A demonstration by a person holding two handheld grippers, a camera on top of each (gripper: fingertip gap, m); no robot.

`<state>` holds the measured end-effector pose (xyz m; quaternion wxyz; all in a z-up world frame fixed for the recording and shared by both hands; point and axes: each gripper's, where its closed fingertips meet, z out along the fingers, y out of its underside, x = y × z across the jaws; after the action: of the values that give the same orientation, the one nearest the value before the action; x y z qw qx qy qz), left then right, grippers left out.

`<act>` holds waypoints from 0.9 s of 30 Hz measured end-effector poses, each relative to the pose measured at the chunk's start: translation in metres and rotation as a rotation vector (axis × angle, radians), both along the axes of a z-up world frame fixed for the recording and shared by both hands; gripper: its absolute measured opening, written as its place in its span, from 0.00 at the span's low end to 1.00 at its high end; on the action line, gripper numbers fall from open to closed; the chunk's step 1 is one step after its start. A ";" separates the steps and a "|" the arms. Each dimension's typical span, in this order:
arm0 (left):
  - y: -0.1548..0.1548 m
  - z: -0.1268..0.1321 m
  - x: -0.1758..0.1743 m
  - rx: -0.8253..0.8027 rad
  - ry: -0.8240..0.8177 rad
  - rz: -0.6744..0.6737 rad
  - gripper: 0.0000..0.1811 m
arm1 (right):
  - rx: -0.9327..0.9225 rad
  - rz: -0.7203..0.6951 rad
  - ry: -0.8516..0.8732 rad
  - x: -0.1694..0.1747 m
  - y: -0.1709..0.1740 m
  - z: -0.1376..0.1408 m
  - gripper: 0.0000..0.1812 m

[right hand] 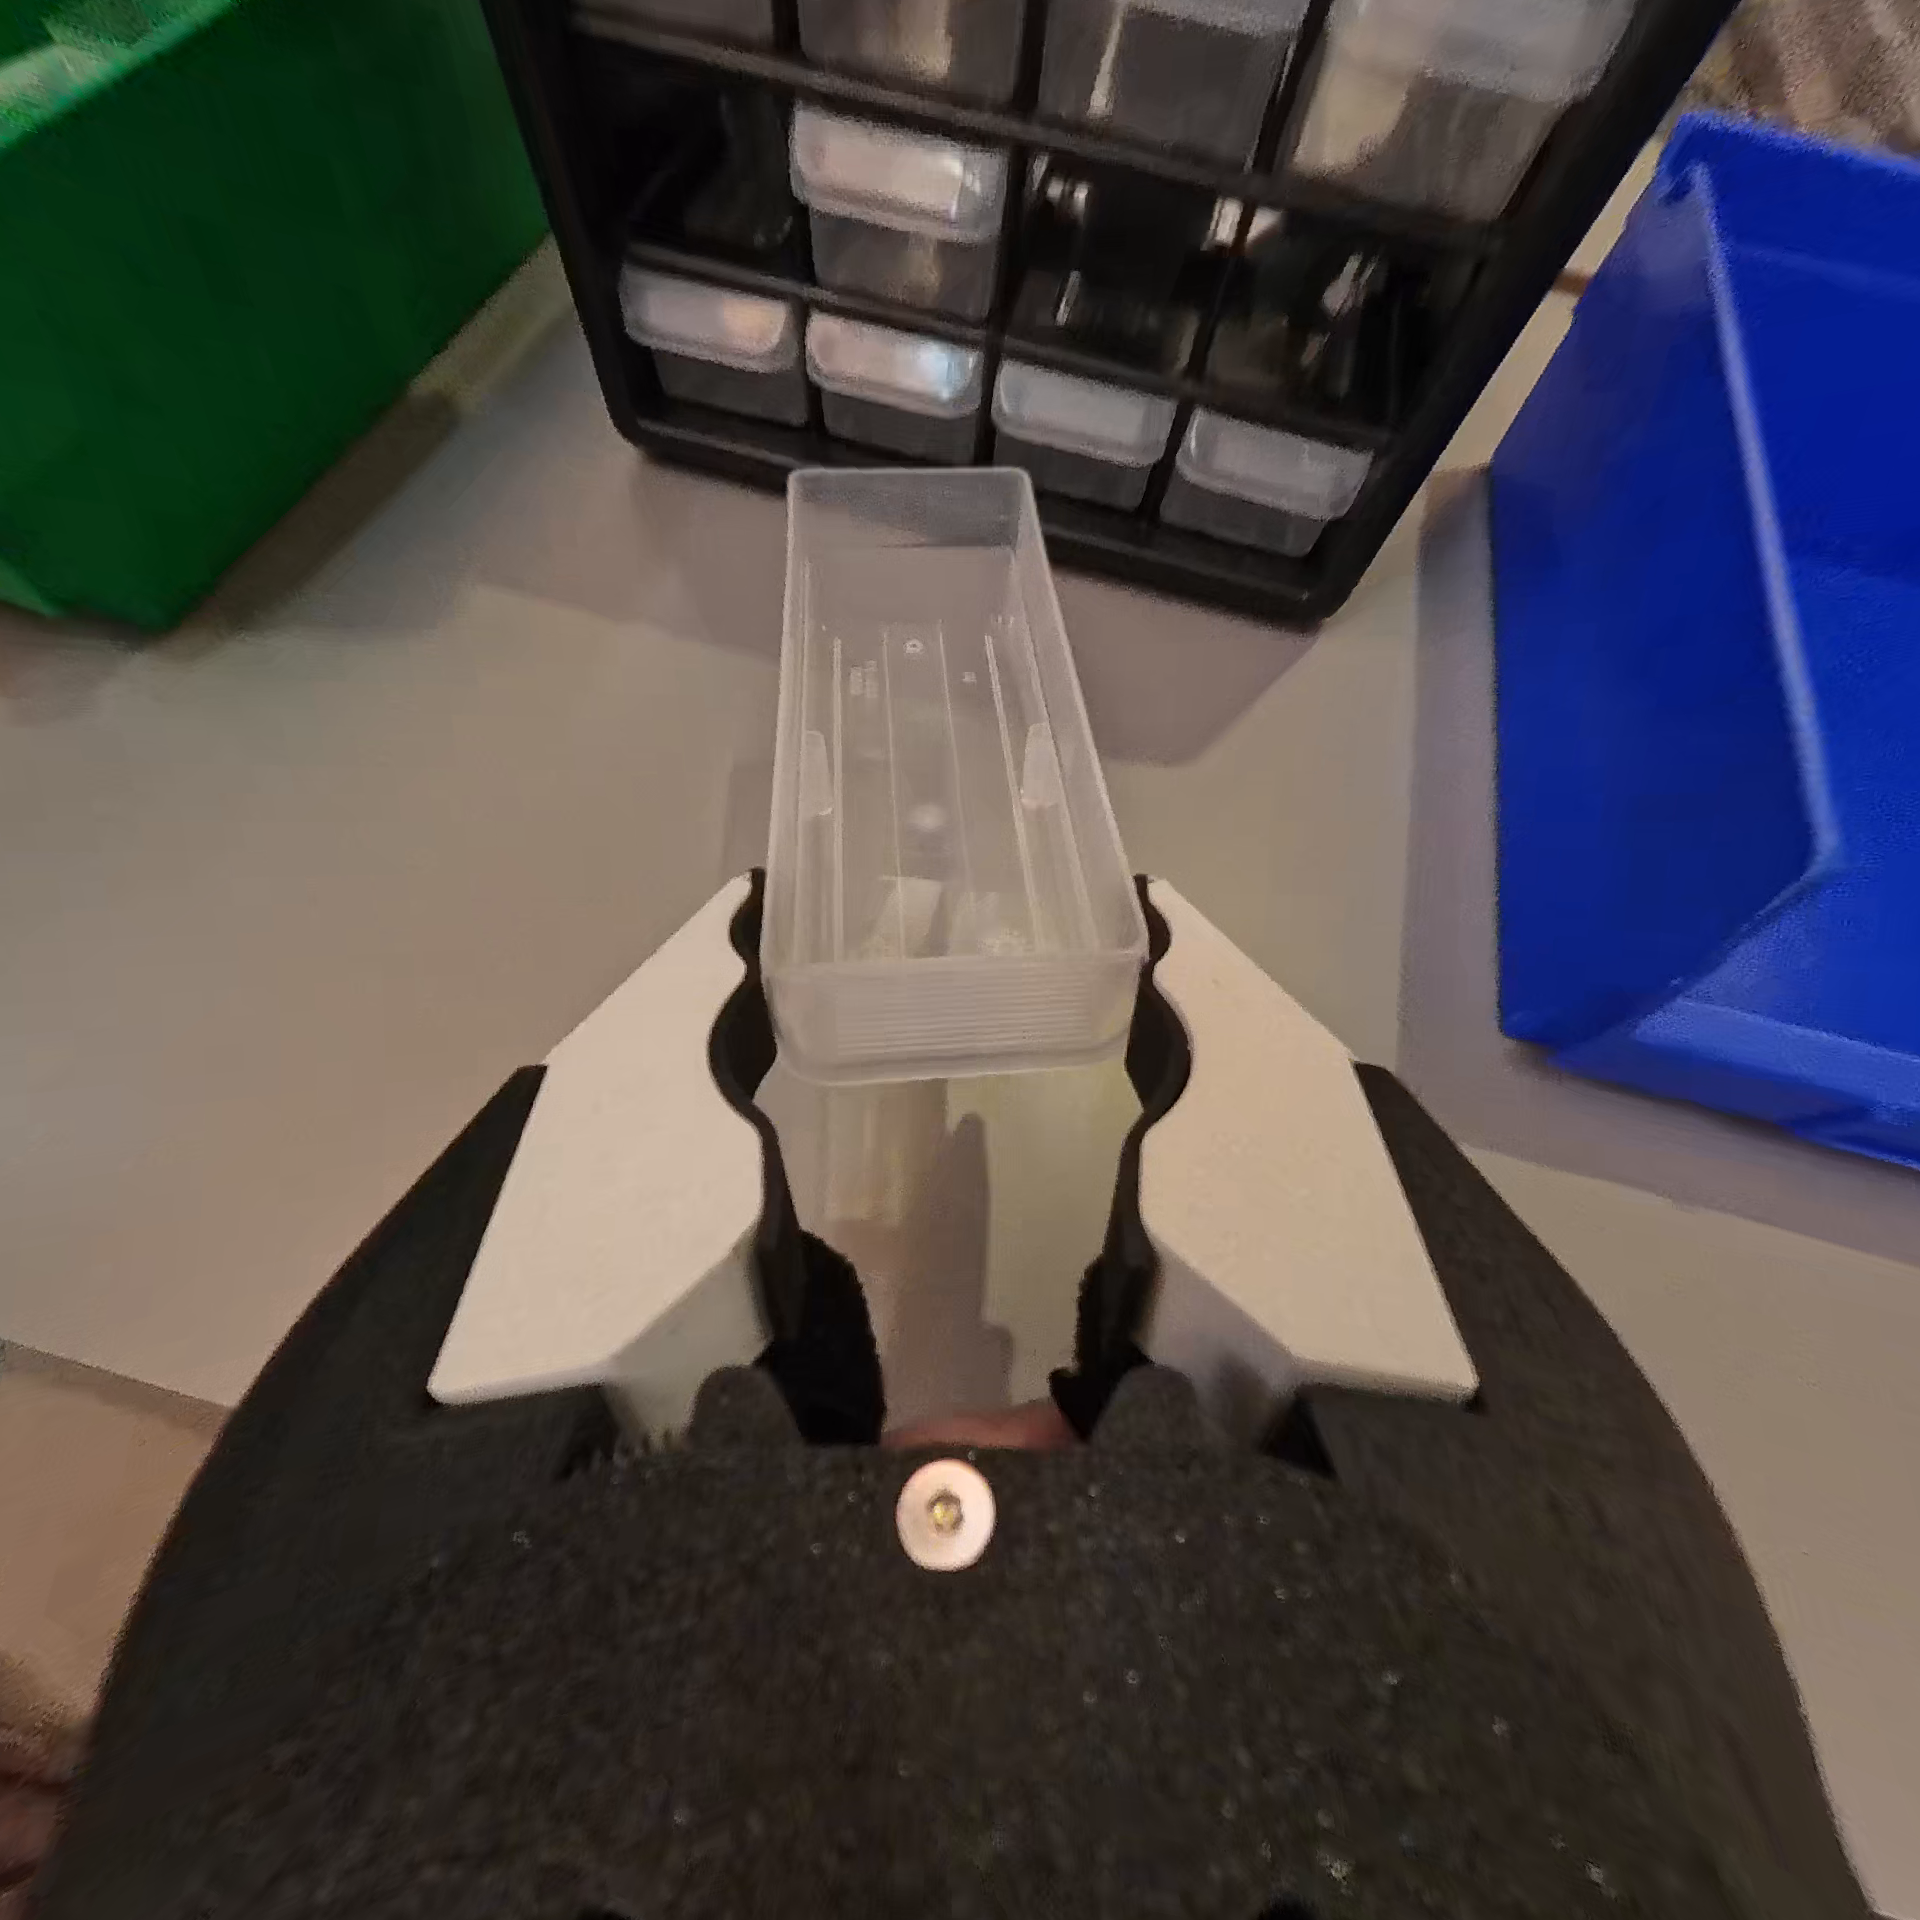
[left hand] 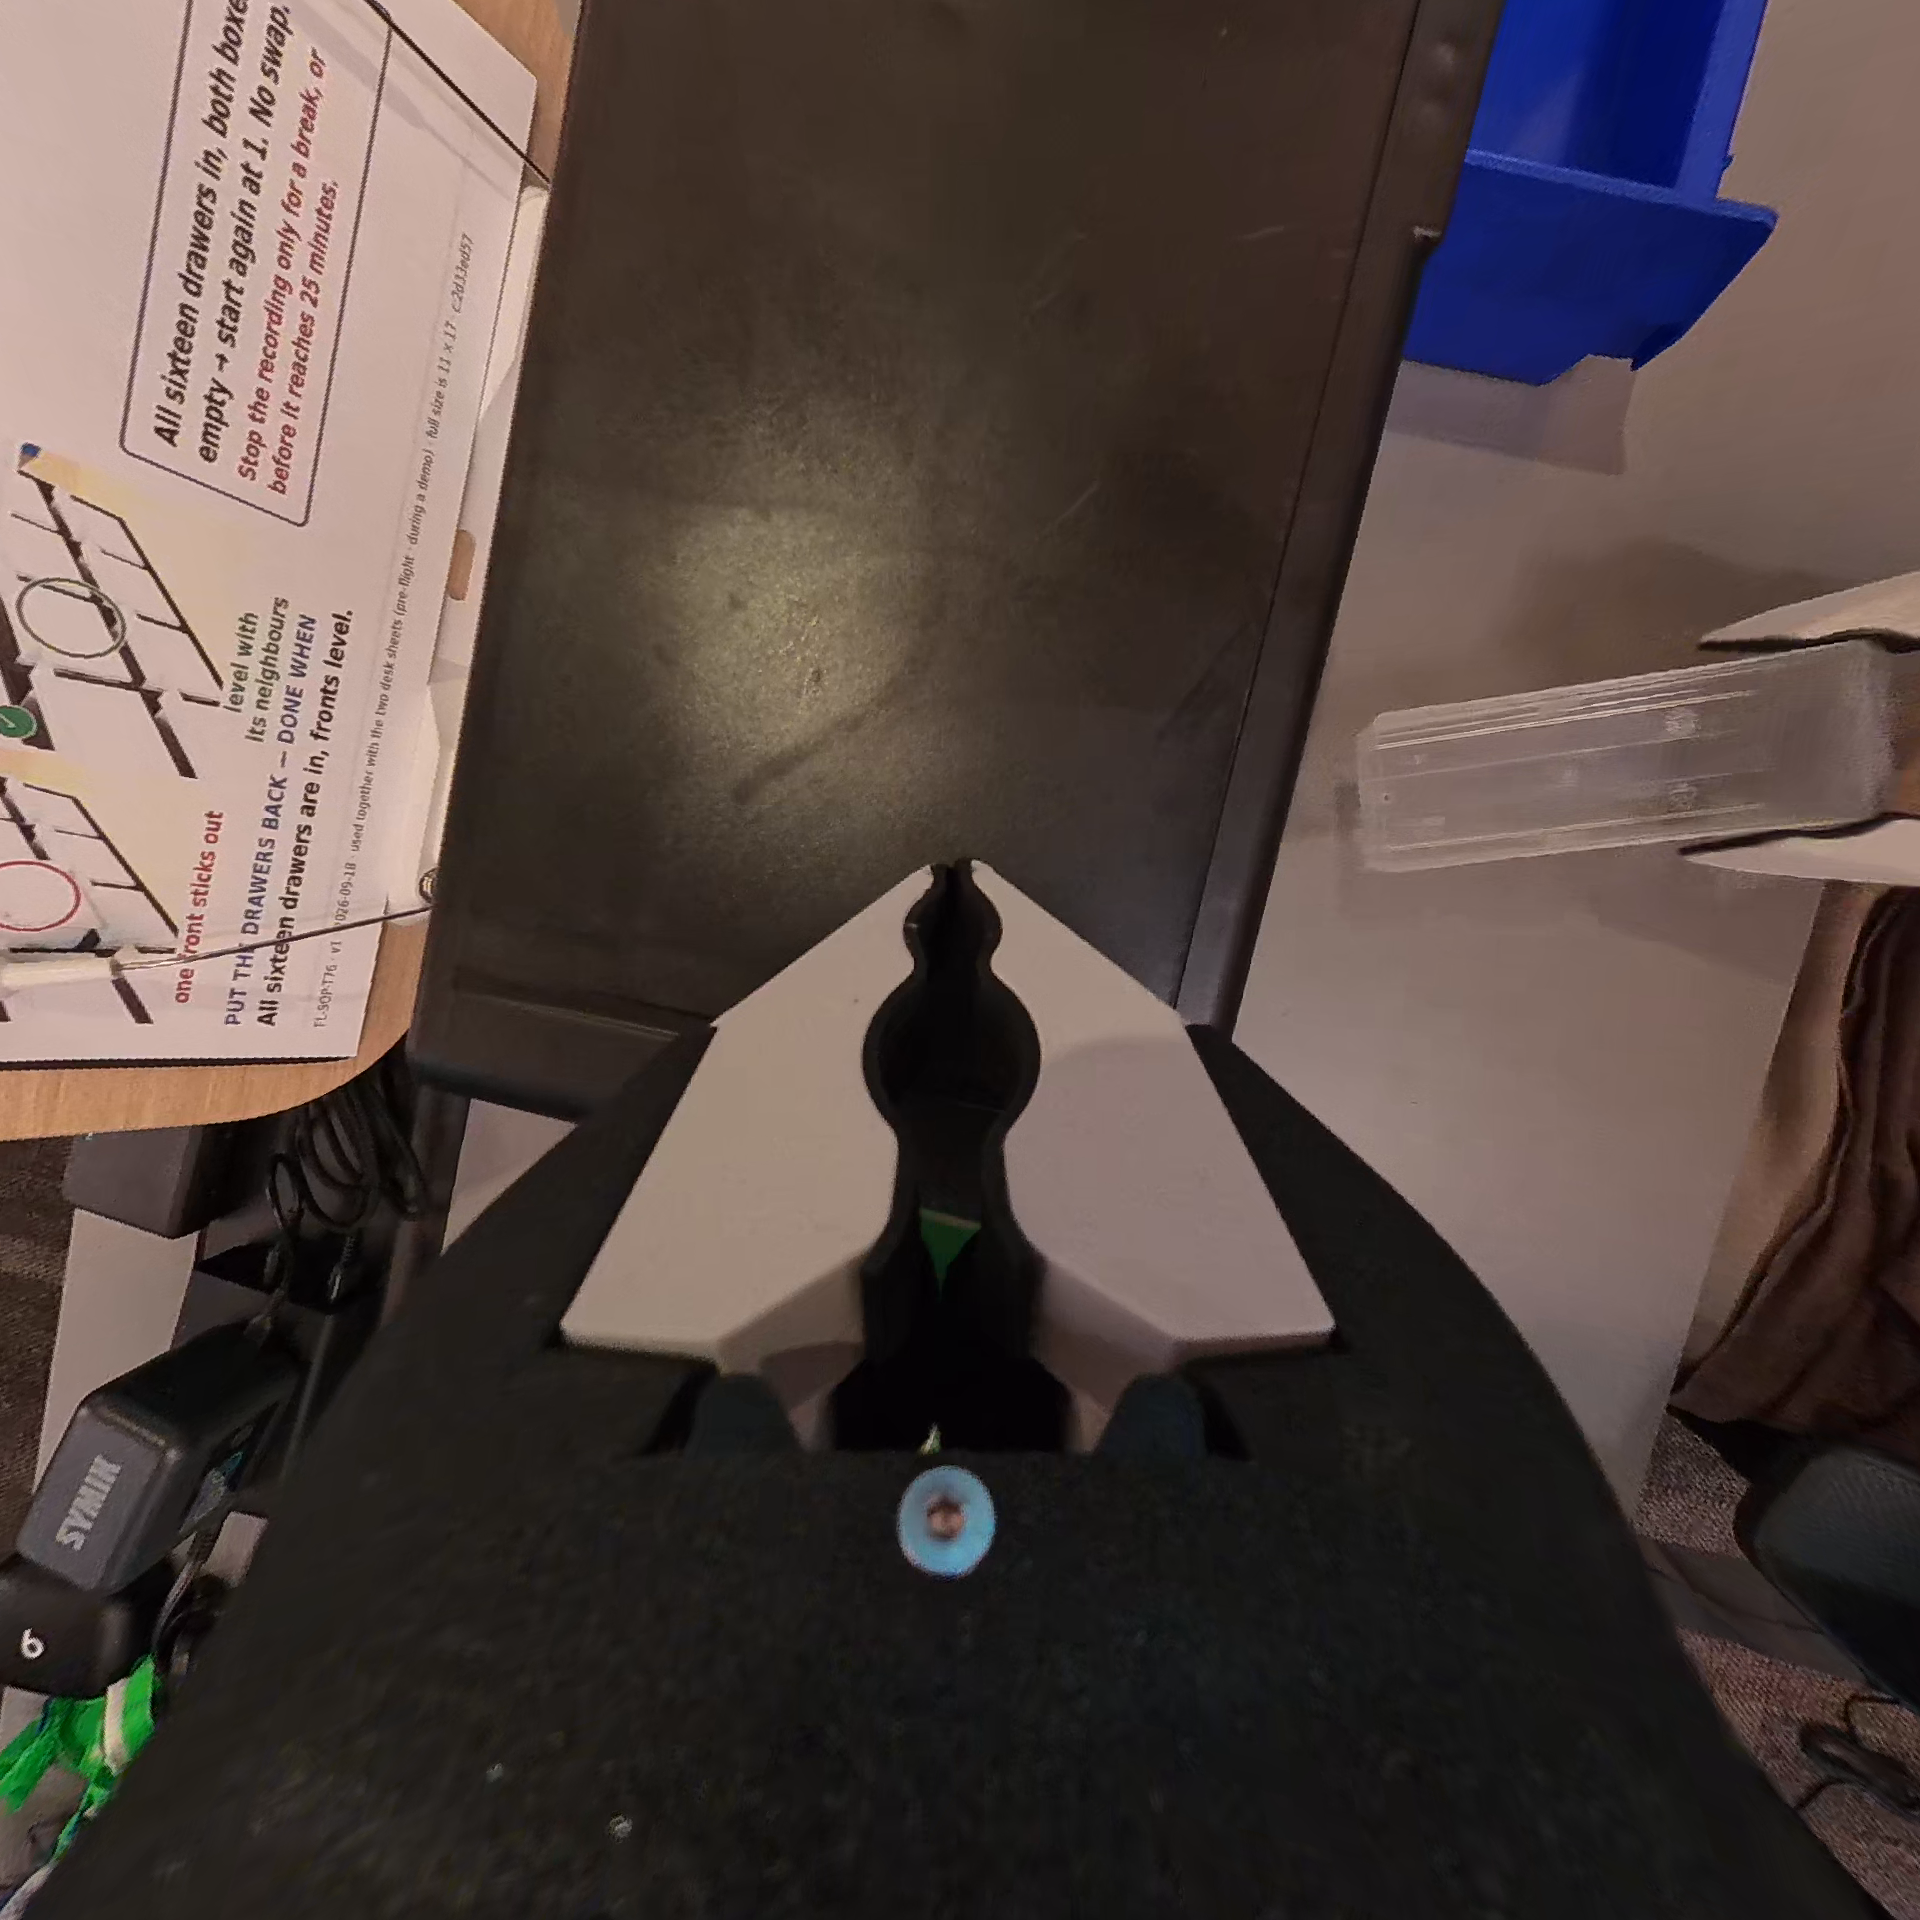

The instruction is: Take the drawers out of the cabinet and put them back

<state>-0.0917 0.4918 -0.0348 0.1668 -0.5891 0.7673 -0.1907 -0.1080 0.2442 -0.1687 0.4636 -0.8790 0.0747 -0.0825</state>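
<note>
Grey table (right hand: pixel 312 883), drawer (right hand: pixel 940 790) pointing toward cabinet (right hand: pixel 1039 260)

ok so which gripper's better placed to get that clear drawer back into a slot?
Right, probably. The right gripper is shut on the clear drawer, whose far end points at the black cabinet. The left gripper is shut on nothing, over the cabinet's dark top.

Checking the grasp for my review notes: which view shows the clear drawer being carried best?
The right wrist view: the clear drawer lies full length, open side up, clamped by the right gripper. The left wrist view shows it only blurred, side-on, at its right edge.
</note>
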 end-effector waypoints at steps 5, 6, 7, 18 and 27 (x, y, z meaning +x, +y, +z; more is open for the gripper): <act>0.000 0.000 0.000 0.001 -0.008 -0.002 0.00 | 0.057 -0.046 -0.066 0.009 0.006 0.039 0.37; 0.000 0.000 0.000 0.000 -0.009 -0.002 0.00 | 0.060 -0.062 -0.061 0.012 0.010 0.042 0.37; 0.000 0.000 0.000 -0.001 -0.009 -0.002 0.00 | 0.063 -0.076 -0.046 0.015 0.015 0.042 0.37; 0.000 0.000 0.000 0.000 0.000 0.002 0.00 | 0.135 -0.212 0.018 0.026 0.066 0.030 0.37; 0.000 0.000 0.000 -0.030 -0.033 0.009 0.00 | 0.186 -0.278 0.009 0.037 0.068 0.034 0.37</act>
<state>-0.0914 0.4923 -0.0350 0.1715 -0.5919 0.7588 -0.2109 -0.0707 0.3127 -0.1342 0.5268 -0.8138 0.2051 -0.1345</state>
